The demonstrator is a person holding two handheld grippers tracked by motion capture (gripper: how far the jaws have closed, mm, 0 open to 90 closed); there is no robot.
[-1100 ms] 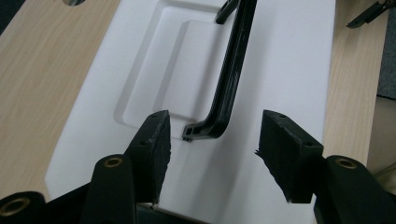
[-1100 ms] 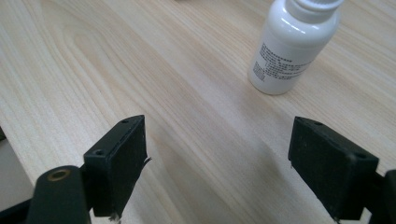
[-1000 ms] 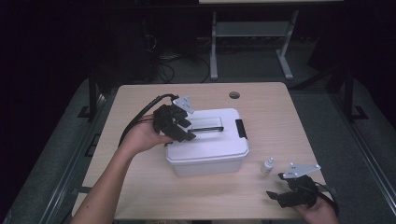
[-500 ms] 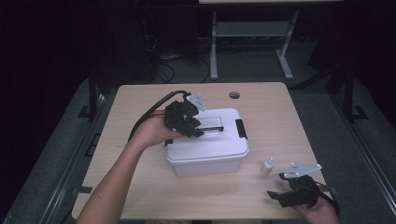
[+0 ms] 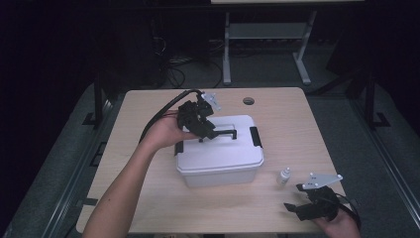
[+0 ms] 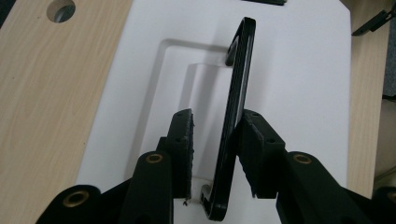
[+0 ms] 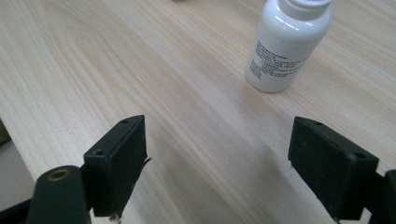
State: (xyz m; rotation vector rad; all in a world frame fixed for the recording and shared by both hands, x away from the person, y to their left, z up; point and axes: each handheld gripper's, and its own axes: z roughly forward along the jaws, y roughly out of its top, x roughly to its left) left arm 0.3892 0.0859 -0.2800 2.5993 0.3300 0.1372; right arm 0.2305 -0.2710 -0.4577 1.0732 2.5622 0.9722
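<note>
Bottle (image 7: 286,44) label print too small to read.

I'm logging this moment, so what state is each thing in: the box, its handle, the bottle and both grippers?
Box: lid on, side latch down.
Handle: raised out of its recess, between the left jaws; the right one touches it, the left one stands just off.
Bottle: upright on the table, cap on, untouched.
Left gripper: nearly shut around the handle.
Right gripper: open, holding nothing, low over the table.
</note>
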